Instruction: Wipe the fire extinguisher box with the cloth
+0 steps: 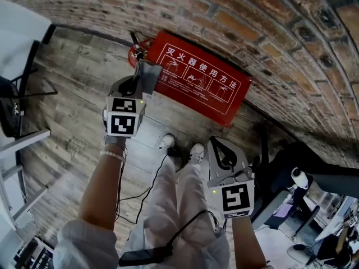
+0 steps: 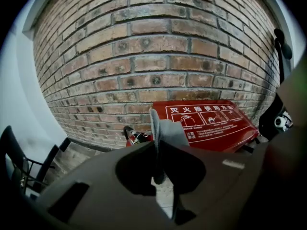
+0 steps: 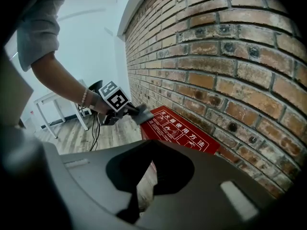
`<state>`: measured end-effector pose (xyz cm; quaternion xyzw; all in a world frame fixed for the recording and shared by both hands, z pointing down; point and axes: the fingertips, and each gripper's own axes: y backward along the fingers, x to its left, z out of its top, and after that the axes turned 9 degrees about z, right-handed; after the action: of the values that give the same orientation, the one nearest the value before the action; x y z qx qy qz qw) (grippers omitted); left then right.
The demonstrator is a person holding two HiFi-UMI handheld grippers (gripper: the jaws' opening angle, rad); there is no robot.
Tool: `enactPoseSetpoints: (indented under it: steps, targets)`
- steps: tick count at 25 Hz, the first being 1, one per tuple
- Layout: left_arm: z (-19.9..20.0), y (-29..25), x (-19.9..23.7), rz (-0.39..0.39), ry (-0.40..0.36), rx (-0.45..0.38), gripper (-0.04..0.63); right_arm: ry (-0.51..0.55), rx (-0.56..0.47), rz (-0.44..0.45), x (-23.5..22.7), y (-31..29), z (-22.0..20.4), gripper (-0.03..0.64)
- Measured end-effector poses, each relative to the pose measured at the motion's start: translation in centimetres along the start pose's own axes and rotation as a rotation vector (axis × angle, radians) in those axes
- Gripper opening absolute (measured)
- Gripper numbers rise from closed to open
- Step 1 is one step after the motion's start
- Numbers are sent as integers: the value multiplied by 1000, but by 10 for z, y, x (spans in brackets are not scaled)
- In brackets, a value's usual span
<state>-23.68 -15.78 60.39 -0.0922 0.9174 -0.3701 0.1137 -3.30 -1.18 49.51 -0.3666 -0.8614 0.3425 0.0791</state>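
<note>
Fingers of the left gripper (image 2: 156, 146) are pinching fully shut on the cloth (image 2: 168, 130). It's grey, and a folded flap is sticking out past the tips. Right gripper (image 3: 149, 150) is sitting with jaws together and nothing between them, hanging low by the person's legs, well apart from the work.

Fire extinguisher box (image 1: 202, 82) is sitting on the floor against the brick wall (image 1: 269, 21), with a fire extinguisher (image 1: 137, 52) just beside its left end.

Key relation: the box is lying ahead of and to the right of the left tips. Its long axis is running along the wall, away rightward from that gripper. In the head view the cloth flap is overlapping the box's left top corner. I can't tell whether it's actually touching the lid or hovering just above it.

The left gripper is clearly the nearer one, so I'm judging it to be the wiping hand. The stroke should probably be running left to right along the lid.

Box look: red, flat sloped lid facing up and out, with white lettering and a row of white pictograms inside a white border. Surface is looking smooth and slightly glossy, with no obvious dirt showing from here. The cloth should be sliding easily on it.
</note>
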Motion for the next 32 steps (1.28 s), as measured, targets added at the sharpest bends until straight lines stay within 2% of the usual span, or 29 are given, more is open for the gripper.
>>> enactPoseSetpoints:
  steps: [8, 15, 23, 32]
  targets:
    - [32, 57, -28, -52, 27, -73, 9, 8, -60, -18, -7, 25, 27, 9]
    - [86, 120, -50, -101, 26, -163, 9, 39, -127, -50, -19, 67, 65, 9]
    - [160, 194, -69, -141, -60, -284, 9, 87, -194, -111, -33, 127, 115, 9]
    - [231, 271, -95, -198, -85, -410, 9, 105, -322, -168, -41, 186, 176, 9]
